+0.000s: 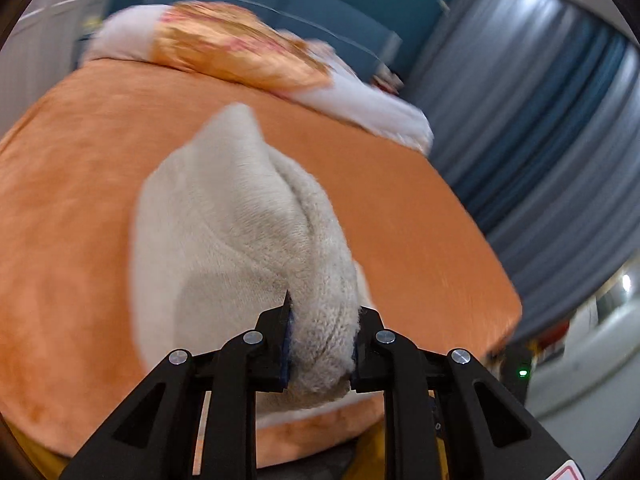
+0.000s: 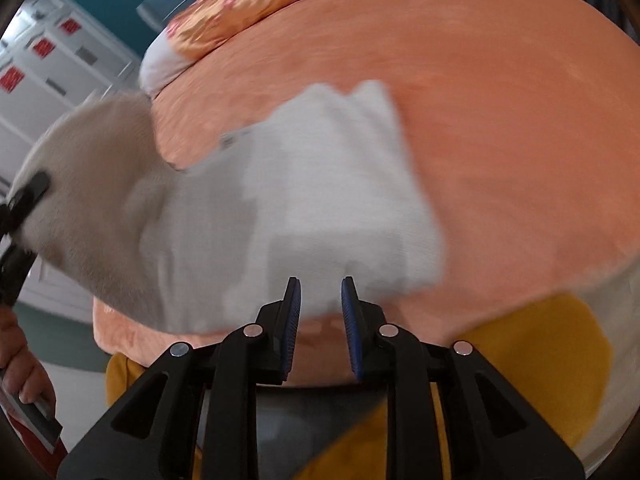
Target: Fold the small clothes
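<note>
A small fluffy off-white garment lies on the orange bed cover. My left gripper is shut on a bunched edge of it and lifts that edge above the bed. In the right wrist view the garment spreads pale across the cover, with its left part raised by the left gripper's finger. My right gripper is open and empty, just at the garment's near edge.
A gold and pink patterned pillow on white bedding lies at the far end. Blue-grey curtains hang on the right. White cabinets stand left. A yellow sheet shows below the bed edge.
</note>
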{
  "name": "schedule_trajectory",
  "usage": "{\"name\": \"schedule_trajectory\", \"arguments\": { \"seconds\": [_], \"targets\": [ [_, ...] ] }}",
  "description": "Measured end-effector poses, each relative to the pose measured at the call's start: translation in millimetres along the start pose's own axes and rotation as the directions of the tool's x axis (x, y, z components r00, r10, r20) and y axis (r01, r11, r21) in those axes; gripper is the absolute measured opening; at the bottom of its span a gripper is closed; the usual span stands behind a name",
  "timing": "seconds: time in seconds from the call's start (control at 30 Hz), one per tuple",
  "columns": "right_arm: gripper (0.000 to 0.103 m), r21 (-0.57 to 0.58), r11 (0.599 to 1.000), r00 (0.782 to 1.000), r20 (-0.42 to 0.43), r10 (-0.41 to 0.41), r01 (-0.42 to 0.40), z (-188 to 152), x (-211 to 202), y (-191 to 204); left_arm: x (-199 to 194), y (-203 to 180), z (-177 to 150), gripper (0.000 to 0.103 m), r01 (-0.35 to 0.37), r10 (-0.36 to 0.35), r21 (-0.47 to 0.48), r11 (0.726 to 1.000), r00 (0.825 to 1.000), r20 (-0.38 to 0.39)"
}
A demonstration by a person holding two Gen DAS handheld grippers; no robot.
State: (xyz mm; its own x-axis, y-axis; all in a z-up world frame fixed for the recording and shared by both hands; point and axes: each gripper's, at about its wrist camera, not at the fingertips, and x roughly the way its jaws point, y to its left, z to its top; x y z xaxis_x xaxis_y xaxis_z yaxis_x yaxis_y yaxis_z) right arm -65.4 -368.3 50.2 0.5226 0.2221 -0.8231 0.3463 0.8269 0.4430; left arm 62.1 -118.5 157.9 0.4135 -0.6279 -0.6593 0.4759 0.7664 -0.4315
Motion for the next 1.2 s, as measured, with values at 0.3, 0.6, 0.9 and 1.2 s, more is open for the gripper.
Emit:
{"name": "schedule_trajectory", "arguments": {
  "seconds": [0.3,0.6,0.9,1.2],
  "targets": [
    [0.027,0.107,0.994,1.0,0.024,-0.008,0.005,-21.9,-21.7,-49.4,140.6,-52.1,-85.7,0.027,-0.112,0.152,0.149,0.982,0.942,-0.3],
    [0.061,0.093,0.984,0.985,0.086,0.147,-0.155,6.4,-28.6,-22.6,45.3,-25.3,-90.2,0.084,-0.184,0.208,0.16,0.97,0.967,-0.15],
    [0.078,0.077,0.982,0.983,-0.044,0.177,-0.174,40.9,38.6,22.5,40.0,49.1,-121.8,0.084,-0.379,0.396,0.114,0.918,0.89,-0.227],
    [0.016,-0.177,0.962,0.964,0.134,0.231,-0.206,64.6,-18.2,77.2,37.0,63.3,-115.6,0.049,-0.392,0.402,0.089,0.916,0.892,-0.205]
  ]
}}
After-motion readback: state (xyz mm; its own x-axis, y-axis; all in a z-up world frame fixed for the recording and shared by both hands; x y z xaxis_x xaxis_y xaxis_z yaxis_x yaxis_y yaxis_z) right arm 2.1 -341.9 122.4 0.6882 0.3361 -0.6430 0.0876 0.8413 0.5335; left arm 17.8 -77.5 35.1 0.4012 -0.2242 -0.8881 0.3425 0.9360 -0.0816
